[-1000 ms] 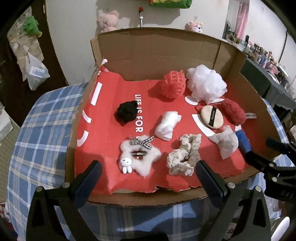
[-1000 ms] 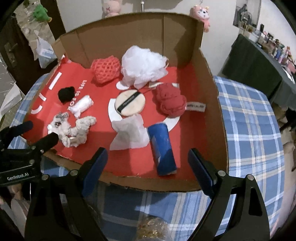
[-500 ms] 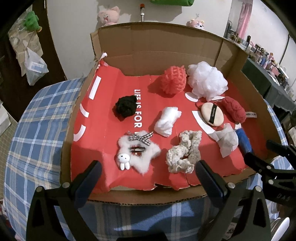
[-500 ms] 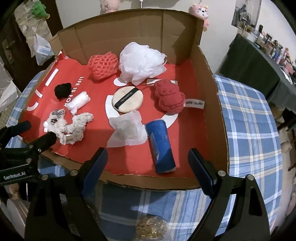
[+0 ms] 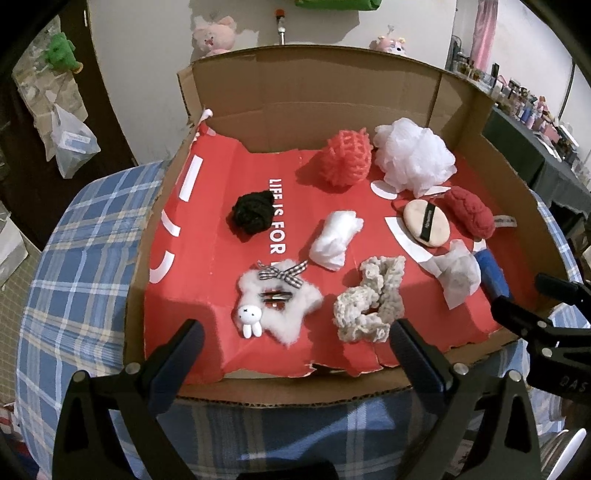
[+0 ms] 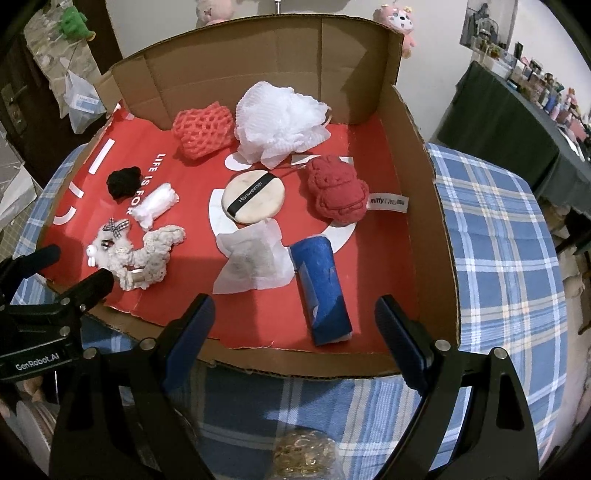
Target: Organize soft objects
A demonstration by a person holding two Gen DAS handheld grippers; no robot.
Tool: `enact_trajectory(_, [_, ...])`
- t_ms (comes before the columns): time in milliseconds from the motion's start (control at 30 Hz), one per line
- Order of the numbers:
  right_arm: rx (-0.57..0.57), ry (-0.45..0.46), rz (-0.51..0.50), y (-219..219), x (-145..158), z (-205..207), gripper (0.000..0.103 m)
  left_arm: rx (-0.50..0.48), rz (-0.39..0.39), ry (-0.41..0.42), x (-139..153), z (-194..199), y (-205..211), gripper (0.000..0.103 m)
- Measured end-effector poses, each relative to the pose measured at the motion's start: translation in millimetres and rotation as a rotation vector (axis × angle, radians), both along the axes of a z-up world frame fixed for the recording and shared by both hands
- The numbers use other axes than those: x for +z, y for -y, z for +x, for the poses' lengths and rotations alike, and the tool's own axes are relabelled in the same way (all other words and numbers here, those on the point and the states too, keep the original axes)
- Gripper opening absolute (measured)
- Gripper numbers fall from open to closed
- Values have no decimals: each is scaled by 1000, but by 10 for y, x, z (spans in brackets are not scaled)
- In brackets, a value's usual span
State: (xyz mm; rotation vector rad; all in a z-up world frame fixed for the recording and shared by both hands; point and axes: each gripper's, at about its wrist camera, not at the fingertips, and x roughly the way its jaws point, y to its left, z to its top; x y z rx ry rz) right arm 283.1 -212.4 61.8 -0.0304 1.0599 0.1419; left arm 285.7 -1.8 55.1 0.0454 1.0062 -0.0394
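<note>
A cardboard box (image 5: 314, 92) lined in red holds several soft things: a black scrunchie (image 5: 253, 214), a white fluffy clip with a bunny (image 5: 277, 301), a beige knit scrunchie (image 5: 367, 306), a white wad (image 5: 336, 240), a red mesh puff (image 5: 345, 157), a white bath puff (image 6: 280, 118), a powder puff (image 6: 255, 197), a red plush (image 6: 338, 192), a tissue (image 6: 253, 262) and a blue roll (image 6: 321, 286). My left gripper (image 5: 295, 354) is open and empty at the box's front edge. My right gripper (image 6: 295, 328) is open and empty near the blue roll.
The box sits on a blue plaid tablecloth (image 6: 498, 240). Plush toys (image 5: 216, 35) hang on the wall behind. A dark table with small items (image 6: 517, 110) stands at the right. A gold item (image 6: 304, 454) lies below the right gripper.
Both grippers have drifted slightly, so the box sits a little lower in both views. Nothing in the box has moved and both stay open.
</note>
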Motion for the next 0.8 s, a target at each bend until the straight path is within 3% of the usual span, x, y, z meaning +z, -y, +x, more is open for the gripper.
enact_trajectory(800, [0, 2, 2, 0, 0, -5, 89, 12, -17, -9, -4, 10, -31, 102])
